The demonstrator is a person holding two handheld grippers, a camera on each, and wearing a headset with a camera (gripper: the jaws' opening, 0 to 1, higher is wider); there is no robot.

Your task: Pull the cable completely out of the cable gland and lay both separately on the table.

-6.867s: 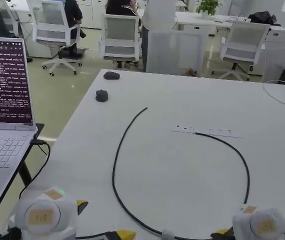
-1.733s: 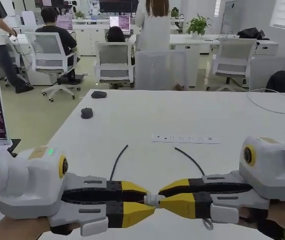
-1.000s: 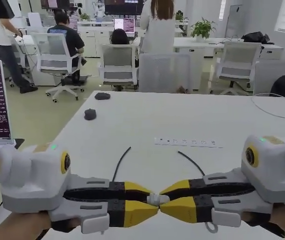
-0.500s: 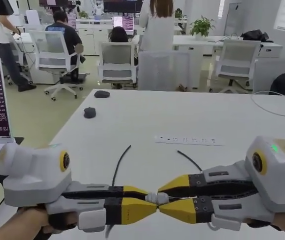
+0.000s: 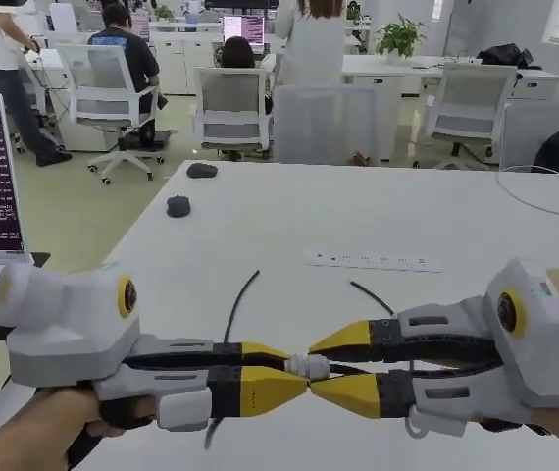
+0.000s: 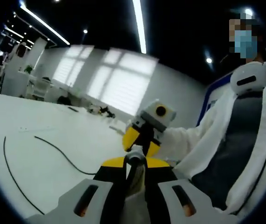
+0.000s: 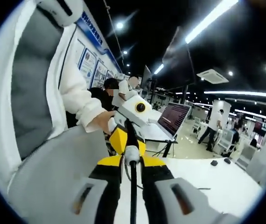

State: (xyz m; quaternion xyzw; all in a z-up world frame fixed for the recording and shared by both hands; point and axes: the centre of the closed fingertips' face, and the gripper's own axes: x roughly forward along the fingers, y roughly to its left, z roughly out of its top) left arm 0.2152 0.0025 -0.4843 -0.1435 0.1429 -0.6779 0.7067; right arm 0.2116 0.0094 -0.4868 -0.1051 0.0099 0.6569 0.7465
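1. While the surface [image 5: 378, 216] lies beneath both grippers, pull level above it, not downward.
2. Your right gripper [image 5: 312, 367] is closed along the cable [image 7: 133, 196], which runs back between its jaws; draw straight away from your left, without twisting.
3. Your left gripper [image 5: 299, 371], tip to tip with it, is clamped on the cable gland [image 5: 308, 365]; brace it firmly against the pull.

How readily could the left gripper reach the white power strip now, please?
Probably not yet: the power strip lies ahead, but the left gripper is shut on the cable gland, whose cable the right gripper grips.
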